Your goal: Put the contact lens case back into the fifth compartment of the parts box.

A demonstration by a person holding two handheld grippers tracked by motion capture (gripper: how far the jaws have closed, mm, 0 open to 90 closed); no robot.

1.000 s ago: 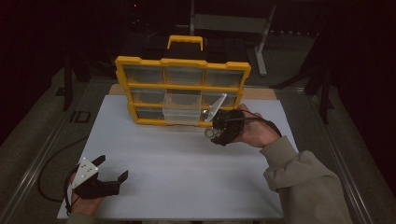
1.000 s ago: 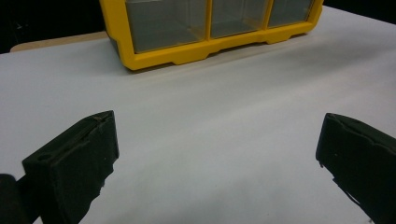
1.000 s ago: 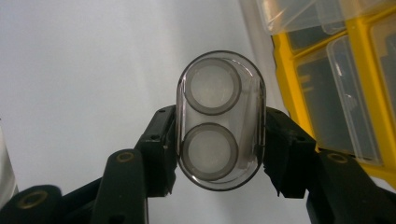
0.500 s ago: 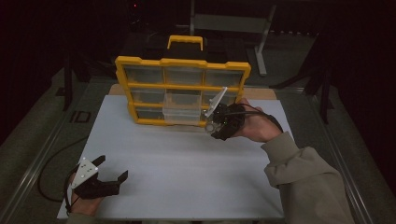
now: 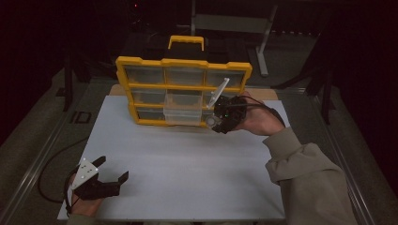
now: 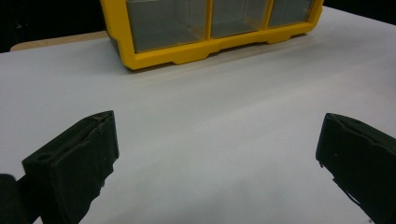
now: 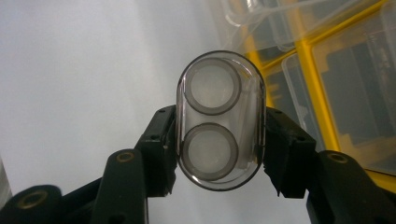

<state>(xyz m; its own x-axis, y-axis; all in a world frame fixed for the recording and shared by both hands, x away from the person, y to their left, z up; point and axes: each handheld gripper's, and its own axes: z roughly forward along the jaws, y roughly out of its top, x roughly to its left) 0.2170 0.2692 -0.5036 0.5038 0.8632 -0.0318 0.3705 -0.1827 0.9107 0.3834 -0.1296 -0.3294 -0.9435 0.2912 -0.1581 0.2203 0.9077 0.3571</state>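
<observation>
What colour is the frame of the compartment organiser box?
Yellow frame, clearest in the high view.

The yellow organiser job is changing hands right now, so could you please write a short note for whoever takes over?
Right gripper: shut on a clear two-cell case, held in front of the yellow organiser's lower right corner.
Left gripper: open, holding nothing, near the front left of the white table.
Organiser: upright at the back of the table; one clear bin sticks out of its bottom row.
Done: the case is gripped and off the table.
Left: probably to place the case, though I cannot tell where it belongs; the protruding bin is not yet pushed in.
</observation>
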